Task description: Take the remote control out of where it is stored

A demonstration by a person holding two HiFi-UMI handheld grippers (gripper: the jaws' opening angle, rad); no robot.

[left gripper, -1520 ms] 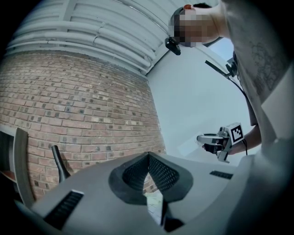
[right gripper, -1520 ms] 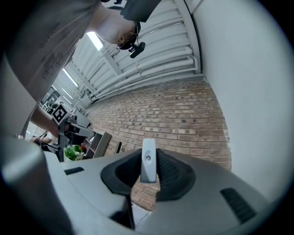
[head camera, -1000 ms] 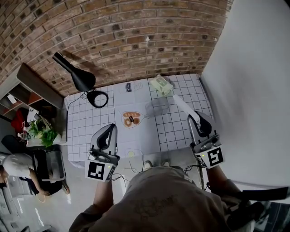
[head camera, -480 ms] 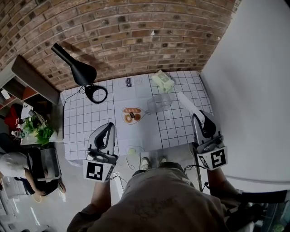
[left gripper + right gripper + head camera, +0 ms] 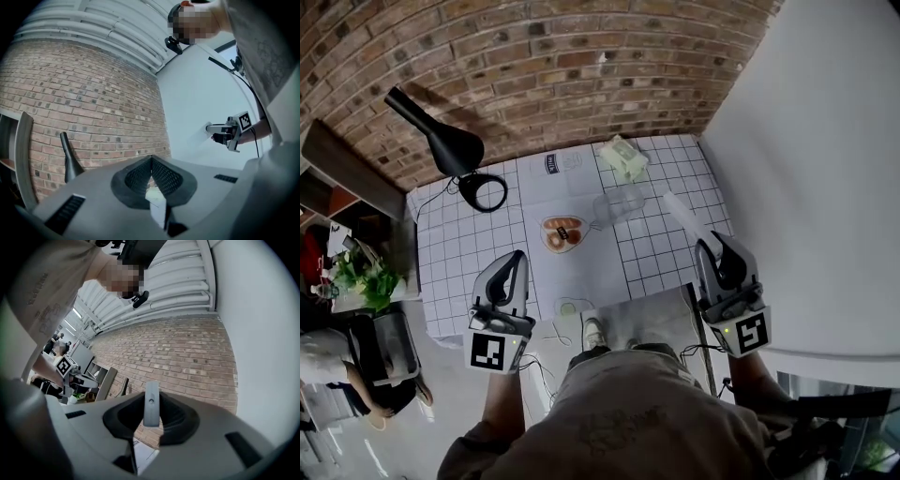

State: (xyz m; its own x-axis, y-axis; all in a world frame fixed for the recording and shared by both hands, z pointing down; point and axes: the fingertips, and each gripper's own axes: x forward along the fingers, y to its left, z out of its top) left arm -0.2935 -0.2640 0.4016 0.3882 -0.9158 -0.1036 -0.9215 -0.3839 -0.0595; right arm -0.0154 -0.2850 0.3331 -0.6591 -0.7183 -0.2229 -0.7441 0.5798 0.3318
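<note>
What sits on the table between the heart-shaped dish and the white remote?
A clear container sits between the heart-shaped dish and the remote, which the right gripper holds by one end. The head view shows this.

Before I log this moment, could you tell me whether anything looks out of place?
Nothing looks spilled or damaged. The only thing off the table is the white remote control, clamped in the right gripper; the left gripper is shut and empty.
</note>
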